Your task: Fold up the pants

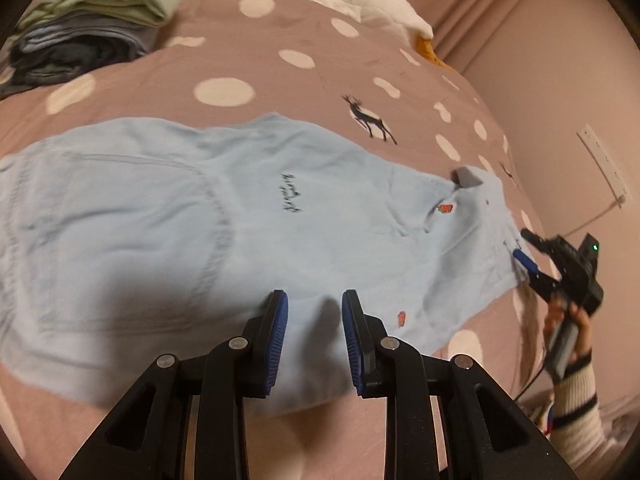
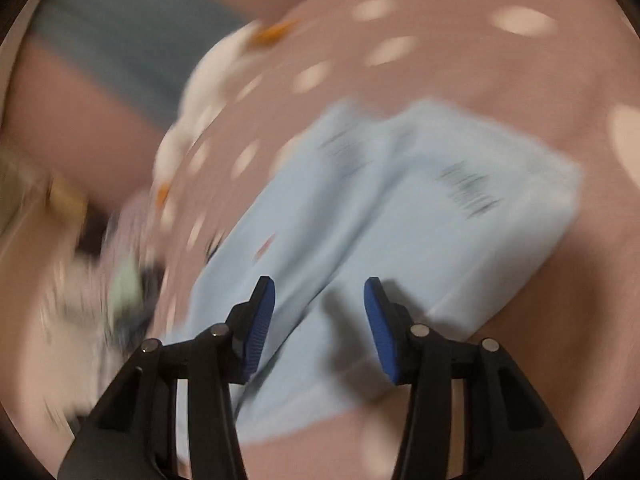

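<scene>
My left claw (image 1: pixel 313 300) and right claw (image 2: pixel 319 288) hang open, empty, over the pale-blue cotton pants (image 1: pixel 168 216) spread ahead.

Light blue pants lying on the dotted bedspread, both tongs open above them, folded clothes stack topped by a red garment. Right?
Not quite: the folded clothes stack is topped by a pale green garment, as the left wrist view shows. The light blue pants do lie on the dotted bedspread, with left tongs and right tongs open.

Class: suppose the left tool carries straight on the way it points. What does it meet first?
Probably the pants. The left tool is open over their near edge, angled down at the cloth spread on the bedspread. Exact height above it is unclear.
</scene>
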The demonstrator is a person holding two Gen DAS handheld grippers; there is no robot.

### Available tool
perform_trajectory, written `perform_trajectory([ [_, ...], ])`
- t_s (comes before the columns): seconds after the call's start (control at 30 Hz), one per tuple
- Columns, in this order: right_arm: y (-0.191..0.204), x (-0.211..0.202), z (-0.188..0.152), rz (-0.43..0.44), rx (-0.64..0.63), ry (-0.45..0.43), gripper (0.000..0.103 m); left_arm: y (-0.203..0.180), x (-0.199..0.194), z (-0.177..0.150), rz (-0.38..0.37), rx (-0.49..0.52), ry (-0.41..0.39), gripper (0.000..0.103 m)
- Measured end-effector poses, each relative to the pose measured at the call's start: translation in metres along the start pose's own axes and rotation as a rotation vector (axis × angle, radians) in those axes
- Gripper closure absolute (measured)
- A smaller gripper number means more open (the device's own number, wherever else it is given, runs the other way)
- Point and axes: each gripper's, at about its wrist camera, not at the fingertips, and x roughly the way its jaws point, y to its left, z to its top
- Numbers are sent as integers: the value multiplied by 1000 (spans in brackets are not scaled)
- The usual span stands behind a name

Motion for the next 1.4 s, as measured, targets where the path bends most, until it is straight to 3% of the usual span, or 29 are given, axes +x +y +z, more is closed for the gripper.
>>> perform_trajectory([
  [0.2,-18,31,39,-40,101,-47,64,3,21,-2,12,-39,35,75],
  [0.4,-10,53,54,-31,116,-41,85,6,18,-4,-1,-49,29,75],
  [0.43,-6,54,55,-41,98,-45,99,5,19,-4,4,-44,30,75],
  [0.53,-11,34,49,-56,79,-83,99,4,19,-3,11,-37,32,75],
  [0.7,-3,-39,33,-54,34,-225,99,6,20,-2,4,-35,36,75],
  [0.83,-14,-76,17,-110,41,-232,99,6,21,1,5,-33,51,75],
  [0.93,-31,-59,16,-208,24,-125,95,4,22,4,10,-14,68,75],
  [1.03,-57,-30,16,-247,72,-50,98,4,20,4,17,-15,70,75],
  [1.1,-59,-38,17,-214,87,-82,94,3,18,2,22,-13,67,75],
  [1.13,-53,-43,19,-230,57,-112,86,3,16,0,25,-10,66,75],
  [1.17,-48,-47,20,-259,28,-133,77,4,14,-1,25,-9,68,74],
  [1.23,-33,-58,24,-352,-72,-184,71,4,11,0,31,-4,66,74],
  [1.3,-23,-63,31,-378,-149,-219,70,5,7,1,41,4,56,74],
  [1.4,-9,-51,48,-355,-258,-184,70,6,8,13,83,20,31,68],
])
